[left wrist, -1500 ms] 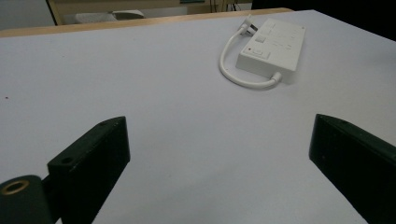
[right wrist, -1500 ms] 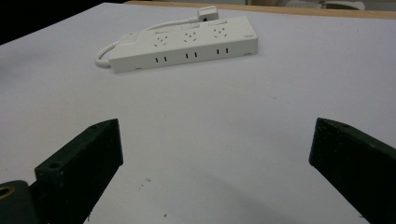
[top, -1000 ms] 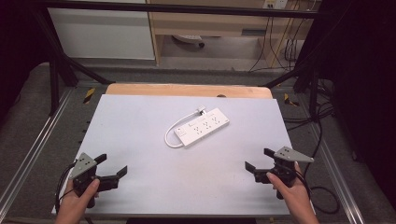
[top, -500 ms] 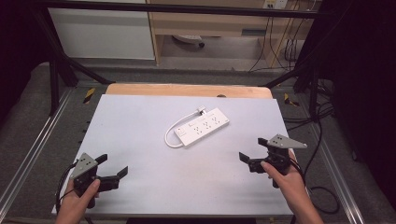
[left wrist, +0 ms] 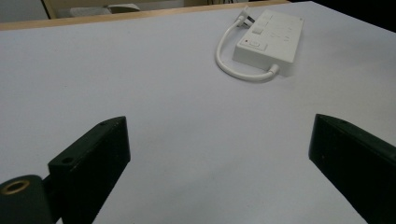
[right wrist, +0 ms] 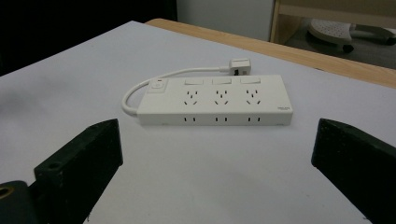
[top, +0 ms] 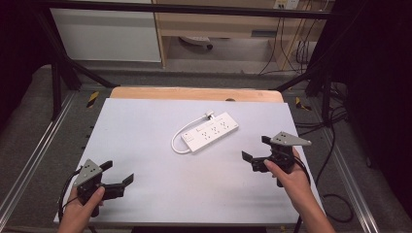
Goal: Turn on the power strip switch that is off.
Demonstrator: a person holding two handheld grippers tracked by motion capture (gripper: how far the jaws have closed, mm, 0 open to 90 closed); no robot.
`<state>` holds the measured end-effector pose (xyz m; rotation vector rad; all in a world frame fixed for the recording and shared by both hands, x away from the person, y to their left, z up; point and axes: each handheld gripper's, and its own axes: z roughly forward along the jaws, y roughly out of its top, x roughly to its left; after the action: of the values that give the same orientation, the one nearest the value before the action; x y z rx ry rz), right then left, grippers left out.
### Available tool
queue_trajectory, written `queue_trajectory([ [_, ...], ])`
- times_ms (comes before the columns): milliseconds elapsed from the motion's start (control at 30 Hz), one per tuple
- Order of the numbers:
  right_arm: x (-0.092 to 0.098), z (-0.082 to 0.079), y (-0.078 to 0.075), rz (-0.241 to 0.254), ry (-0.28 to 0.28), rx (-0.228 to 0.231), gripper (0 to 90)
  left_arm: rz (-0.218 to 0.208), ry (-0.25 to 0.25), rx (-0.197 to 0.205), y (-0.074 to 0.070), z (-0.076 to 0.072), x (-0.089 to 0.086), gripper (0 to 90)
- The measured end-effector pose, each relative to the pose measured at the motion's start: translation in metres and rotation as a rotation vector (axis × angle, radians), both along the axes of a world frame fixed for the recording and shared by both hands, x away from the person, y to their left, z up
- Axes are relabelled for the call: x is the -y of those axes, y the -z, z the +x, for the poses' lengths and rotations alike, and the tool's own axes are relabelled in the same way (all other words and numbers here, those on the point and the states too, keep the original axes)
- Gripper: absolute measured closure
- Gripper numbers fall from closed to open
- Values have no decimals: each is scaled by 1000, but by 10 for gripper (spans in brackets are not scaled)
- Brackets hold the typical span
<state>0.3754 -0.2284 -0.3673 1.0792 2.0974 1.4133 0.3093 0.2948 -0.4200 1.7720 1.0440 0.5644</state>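
Near the power strip (top: 210, 132), right gripper (top: 256, 148) wide-jawed; left gripper (top: 119, 173) likewise, far off.

Wooden shelf unit (top: 228, 22) behind white table (top: 145, 121)

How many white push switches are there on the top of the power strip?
4 on the power strip: three in a row along its far edge, one above each socket group, and one with a red mark at the cable end. None looks hidden.
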Motion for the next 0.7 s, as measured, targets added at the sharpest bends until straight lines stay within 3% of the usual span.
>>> queue_trajectory([
  [700, -23, 29, -12, -24, -56, -1, 26, 9, 13, -3, 0, 0, 1, 57],
])
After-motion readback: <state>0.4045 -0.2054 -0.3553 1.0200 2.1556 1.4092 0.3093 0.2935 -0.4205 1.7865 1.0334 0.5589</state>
